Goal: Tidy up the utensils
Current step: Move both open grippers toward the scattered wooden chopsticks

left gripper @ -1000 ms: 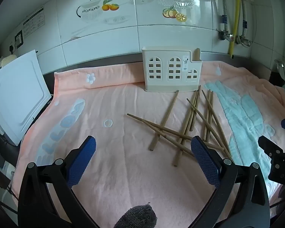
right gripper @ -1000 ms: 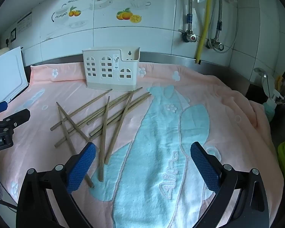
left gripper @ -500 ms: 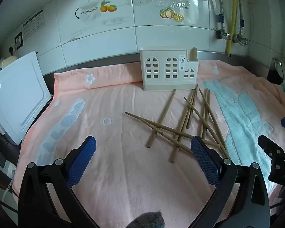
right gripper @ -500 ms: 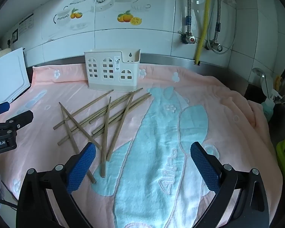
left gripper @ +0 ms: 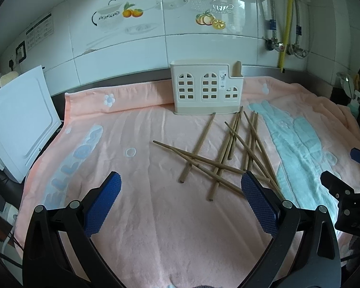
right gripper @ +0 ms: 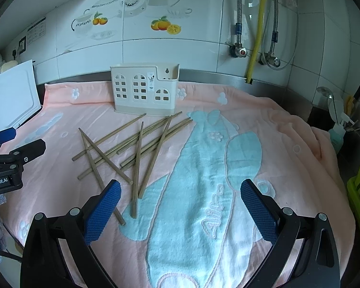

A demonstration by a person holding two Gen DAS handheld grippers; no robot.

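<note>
Both of your tools are empty and wide apart at the jaws; the left gripper (left gripper: 180,199) hangs above bare pink towel (left gripper: 136,228) with the chopsticks (left gripper: 228,148) lying ahead and to its right, and the right gripper (right gripper: 180,204) hangs above the blue figure woven into that towel, with the same chopsticks ahead and to its left, so the heap sits between your two hands where either can reach it; the sticks lie flat and crossed over one another, some fanned with their far tips toward the holder (left gripper: 206,87), two slanting across the rest, which is why you cannot take them as one bundle and will likely have to lift them singly or in pairs; the holder stands upright at the back of the table against the tiled wall (left gripper: 132,55), its windowed front facing you and its open top clear, so a stick carried in should go down end first; the towel gives a soft bed, and I judge a thin stick will press into the pile, so close low and square across it; nothing is in the holder as far as the windows show; a white board (left gripper: 16,120) leans at the left, well apart from the work.
</note>
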